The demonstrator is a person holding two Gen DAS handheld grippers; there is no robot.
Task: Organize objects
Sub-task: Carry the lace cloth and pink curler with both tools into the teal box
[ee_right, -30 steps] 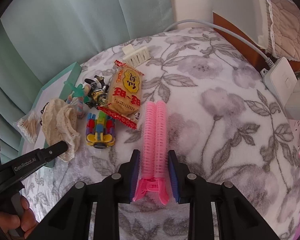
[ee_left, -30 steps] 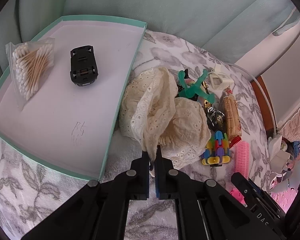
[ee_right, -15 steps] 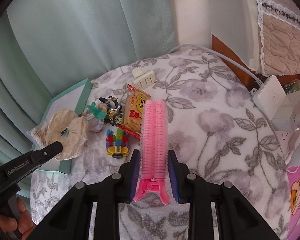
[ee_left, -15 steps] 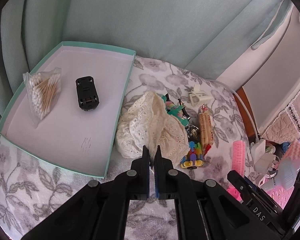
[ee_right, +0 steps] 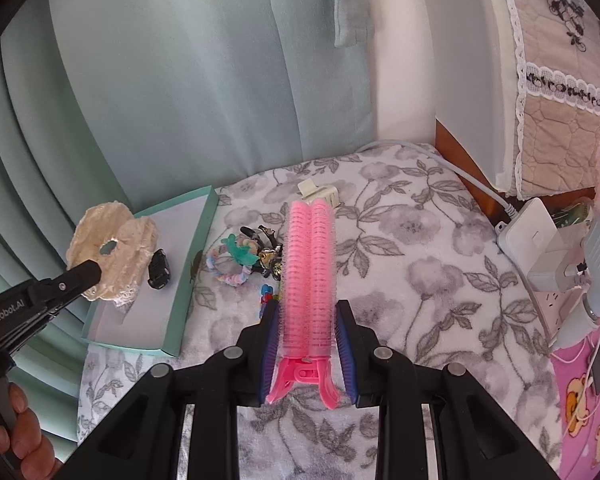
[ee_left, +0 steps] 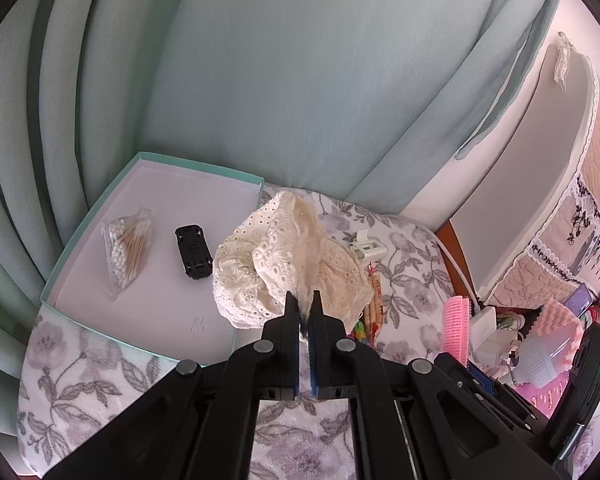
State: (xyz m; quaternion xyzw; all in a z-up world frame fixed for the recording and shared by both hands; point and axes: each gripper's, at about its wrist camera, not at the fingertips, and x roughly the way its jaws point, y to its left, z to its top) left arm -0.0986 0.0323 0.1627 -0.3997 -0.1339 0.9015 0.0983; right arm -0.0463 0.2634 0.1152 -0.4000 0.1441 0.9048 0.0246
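Aloft, cream eyelet lace scrunchie (ee_left: pixel 288 260), ruffled, pinched in left gripper (ee_left: pixel 305 300)

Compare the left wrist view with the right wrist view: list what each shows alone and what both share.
Only the left wrist view shows the bag of cotton swabs lying in the tray. Only the right wrist view shows the pastel bracelet on the blanket and the person's hand. Both show the teal tray, the black toy car, the lace scrunchie pinched by the left gripper, and the pink hair clip in the right gripper.
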